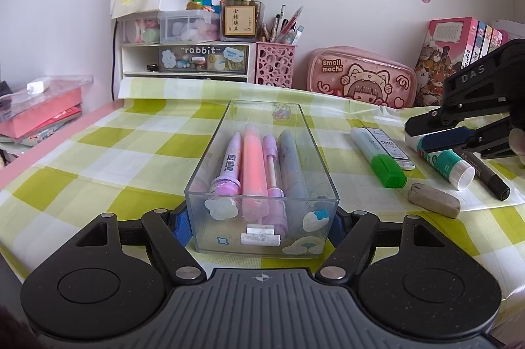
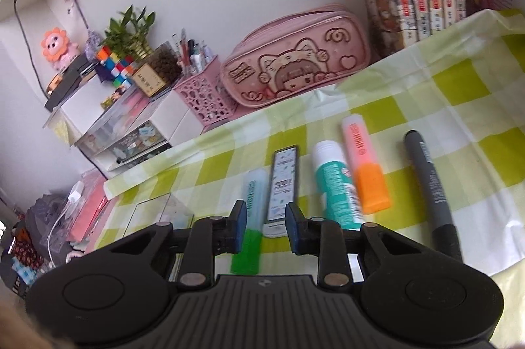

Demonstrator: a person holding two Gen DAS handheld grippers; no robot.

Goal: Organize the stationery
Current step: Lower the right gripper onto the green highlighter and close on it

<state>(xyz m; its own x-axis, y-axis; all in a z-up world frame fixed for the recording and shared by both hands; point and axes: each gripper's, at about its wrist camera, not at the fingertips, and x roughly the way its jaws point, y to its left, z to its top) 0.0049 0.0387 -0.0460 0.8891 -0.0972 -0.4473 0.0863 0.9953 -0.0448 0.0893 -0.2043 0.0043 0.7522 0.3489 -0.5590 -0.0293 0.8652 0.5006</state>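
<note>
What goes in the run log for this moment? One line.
left gripper: shut on clear box | right gripper: open over green highlighter | box: pens inside

Your clear box (image 1: 262,181) sat near the bench's front edge, holding four pens lengthwise and a small white eraser (image 1: 260,239). To its right, loose on the checked cloth, lay a green-capped highlighter (image 1: 379,157), a flat white case (image 1: 392,147), a teal glue stick (image 1: 449,163), an orange-capped highlighter (image 2: 366,166), a grey marker (image 1: 485,173) and a grubby eraser (image 1: 433,200).
</note>
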